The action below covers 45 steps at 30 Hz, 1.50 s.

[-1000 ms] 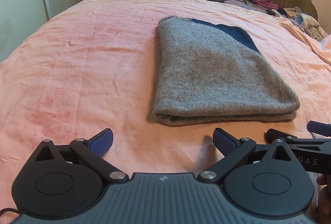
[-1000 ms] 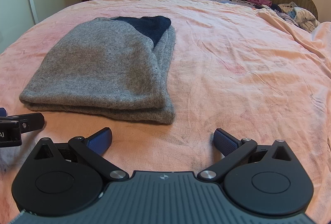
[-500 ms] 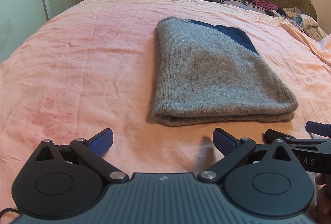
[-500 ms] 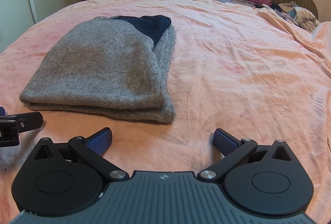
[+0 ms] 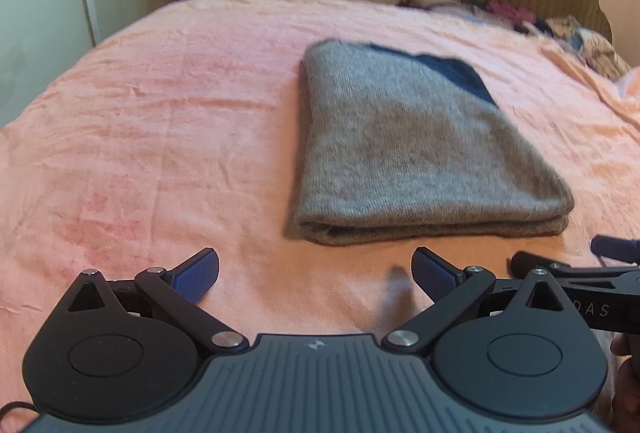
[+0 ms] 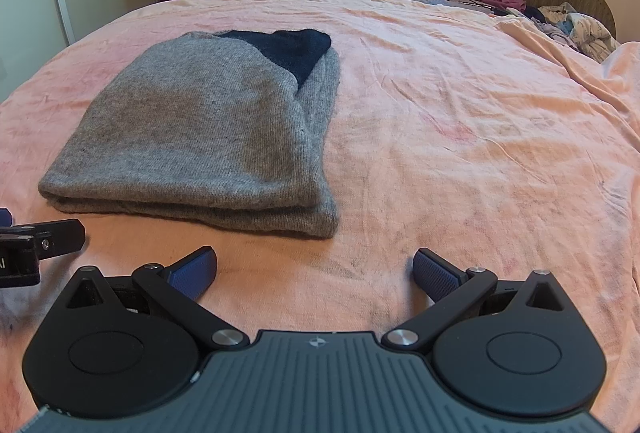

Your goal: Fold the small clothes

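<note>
Both hand-held grippers, left hand-held gripper (image 5: pixel 315 273) and right hand-held gripper (image 6: pixel 314 273), gaped wide and empty near the folded grey sweater (image 6: pixel 208 137) on the bed (image 6: pixel 460 137).

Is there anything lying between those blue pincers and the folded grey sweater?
Nothing: only bare pink bedsheet separates the open right gripper from the grey sweater. The left wrist view shows the same for the open left gripper.

Grey knit garment (image 6: pixel 200 137) with navy patch on pink bedsheet (image 6: pixel 460 137)
</note>
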Each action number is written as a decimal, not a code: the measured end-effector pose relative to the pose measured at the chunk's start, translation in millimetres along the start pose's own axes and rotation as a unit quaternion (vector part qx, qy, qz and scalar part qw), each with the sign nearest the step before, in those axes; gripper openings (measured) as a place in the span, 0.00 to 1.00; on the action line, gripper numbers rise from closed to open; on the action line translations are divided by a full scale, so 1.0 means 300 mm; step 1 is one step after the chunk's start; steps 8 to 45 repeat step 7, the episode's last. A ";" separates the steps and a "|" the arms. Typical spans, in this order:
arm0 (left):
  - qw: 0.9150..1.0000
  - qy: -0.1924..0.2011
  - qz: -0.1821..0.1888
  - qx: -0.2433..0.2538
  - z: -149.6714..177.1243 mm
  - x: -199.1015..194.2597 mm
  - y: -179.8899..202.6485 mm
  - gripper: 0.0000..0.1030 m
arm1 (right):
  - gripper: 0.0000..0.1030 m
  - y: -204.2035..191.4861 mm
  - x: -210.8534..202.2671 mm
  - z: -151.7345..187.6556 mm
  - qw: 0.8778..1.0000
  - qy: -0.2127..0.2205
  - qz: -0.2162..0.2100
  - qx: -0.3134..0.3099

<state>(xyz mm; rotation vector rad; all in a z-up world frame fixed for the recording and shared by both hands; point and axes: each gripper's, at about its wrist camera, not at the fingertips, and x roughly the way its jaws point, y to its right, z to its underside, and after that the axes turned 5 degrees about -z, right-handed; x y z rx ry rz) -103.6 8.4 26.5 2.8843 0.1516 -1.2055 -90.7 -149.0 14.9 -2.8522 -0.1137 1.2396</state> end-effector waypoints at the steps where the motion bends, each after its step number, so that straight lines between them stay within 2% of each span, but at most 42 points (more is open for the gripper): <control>1: 1.000 0.002 0.008 0.001 0.000 -0.004 -0.003 1.00 | 1.00 0.000 0.000 0.000 1.000 0.000 0.000 0.000; 7: 1.000 0.023 0.000 0.004 -0.014 -0.020 -0.038 1.00 | 1.00 0.033 -0.033 -0.013 1.000 0.012 -0.011 0.018; 45: 1.000 0.023 0.000 0.004 -0.014 -0.020 -0.038 1.00 | 1.00 0.033 -0.033 -0.013 1.000 0.012 -0.011 0.018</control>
